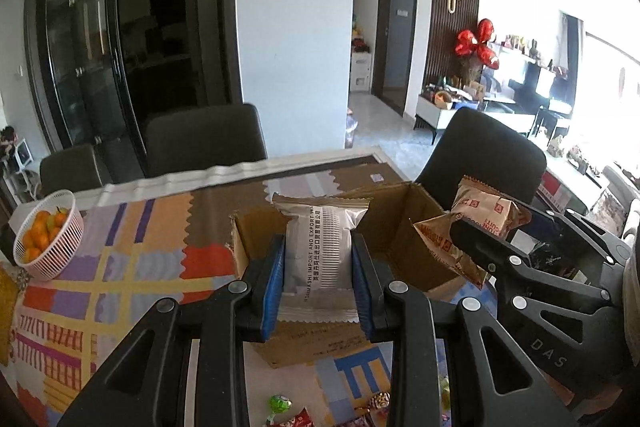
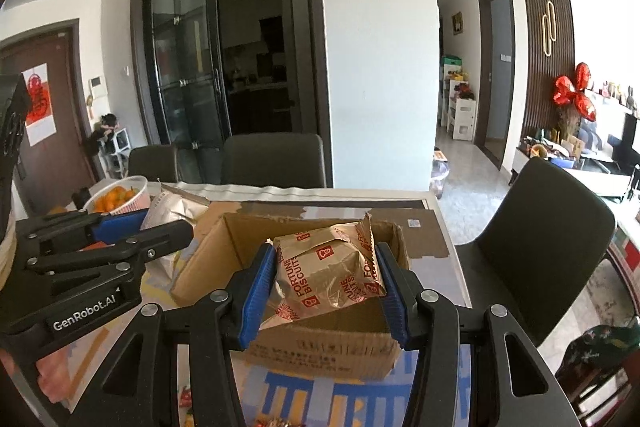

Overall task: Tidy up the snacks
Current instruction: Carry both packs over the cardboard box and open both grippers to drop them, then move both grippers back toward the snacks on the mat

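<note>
Over at far left of the left wrist view sits a basket (image 1: 48, 233) of oranges, parked clear of the sorting. Mid-frame, the left gripper (image 1: 318, 281) is clamped on a silver pack (image 1: 318, 247), print reading "IMPORT AND EXPORT", held over the open box (image 1: 394, 227), probably for dropping in. Right of that, the right gripper (image 2: 326, 291) pinches a brown pack (image 2: 330, 271) marked "FORTUNE BISCUITS" above the same box. Gripper bodies read "GenRobot.AI" and "DAS".

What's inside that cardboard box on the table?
The cardboard box shows only bare brown walls. Its floor is hidden behind the Fortune Biscuits packet in the right tool and the silver packet in the left tool.
</note>
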The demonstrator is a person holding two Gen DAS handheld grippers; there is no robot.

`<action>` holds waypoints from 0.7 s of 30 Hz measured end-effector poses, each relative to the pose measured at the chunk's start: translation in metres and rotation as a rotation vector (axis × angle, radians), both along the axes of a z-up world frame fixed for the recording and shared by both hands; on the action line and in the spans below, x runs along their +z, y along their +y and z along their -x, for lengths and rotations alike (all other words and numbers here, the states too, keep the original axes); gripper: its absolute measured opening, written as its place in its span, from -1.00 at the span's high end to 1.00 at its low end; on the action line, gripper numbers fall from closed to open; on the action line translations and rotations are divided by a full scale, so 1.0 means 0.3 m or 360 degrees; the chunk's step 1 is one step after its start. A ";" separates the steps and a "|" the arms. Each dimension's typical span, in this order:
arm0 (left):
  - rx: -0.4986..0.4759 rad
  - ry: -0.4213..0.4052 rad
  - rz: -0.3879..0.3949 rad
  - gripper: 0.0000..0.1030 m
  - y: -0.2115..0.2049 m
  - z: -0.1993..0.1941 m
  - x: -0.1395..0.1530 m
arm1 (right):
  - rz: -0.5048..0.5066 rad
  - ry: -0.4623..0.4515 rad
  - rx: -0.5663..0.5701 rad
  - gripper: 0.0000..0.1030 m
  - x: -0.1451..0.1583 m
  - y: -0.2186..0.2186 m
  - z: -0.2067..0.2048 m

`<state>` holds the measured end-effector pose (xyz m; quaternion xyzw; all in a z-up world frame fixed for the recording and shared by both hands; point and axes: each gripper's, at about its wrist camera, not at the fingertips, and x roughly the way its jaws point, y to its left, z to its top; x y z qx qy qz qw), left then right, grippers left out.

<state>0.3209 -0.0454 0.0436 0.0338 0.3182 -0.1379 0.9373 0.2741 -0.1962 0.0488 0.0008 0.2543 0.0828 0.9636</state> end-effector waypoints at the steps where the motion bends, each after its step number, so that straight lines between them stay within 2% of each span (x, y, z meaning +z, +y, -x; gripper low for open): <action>1: -0.0007 0.0019 0.0003 0.39 -0.003 -0.013 -0.007 | 0.0010 0.0016 -0.0002 0.01 -0.006 0.002 -0.022; 11: 0.0013 0.0143 0.0010 0.37 -0.022 -0.123 -0.070 | 0.0065 0.0129 -0.0004 0.01 -0.066 -0.008 -0.151; 13: 0.0039 0.0142 -0.0012 0.13 -0.024 -0.133 -0.080 | 0.0067 0.0143 -0.0021 -0.04 -0.072 -0.016 -0.169; 15: 0.0053 0.0136 -0.0033 0.05 -0.023 -0.128 -0.085 | 0.0080 0.0154 -0.0054 -0.16 -0.081 -0.020 -0.176; 19: 0.0070 0.0128 -0.0044 -0.11 -0.013 -0.087 -0.087 | 0.0097 0.0180 -0.0070 -0.17 -0.095 -0.040 -0.152; 21: 0.0069 0.0099 -0.0058 -0.13 -0.011 -0.052 -0.081 | 0.0078 0.0187 -0.0077 -0.17 -0.095 -0.047 -0.131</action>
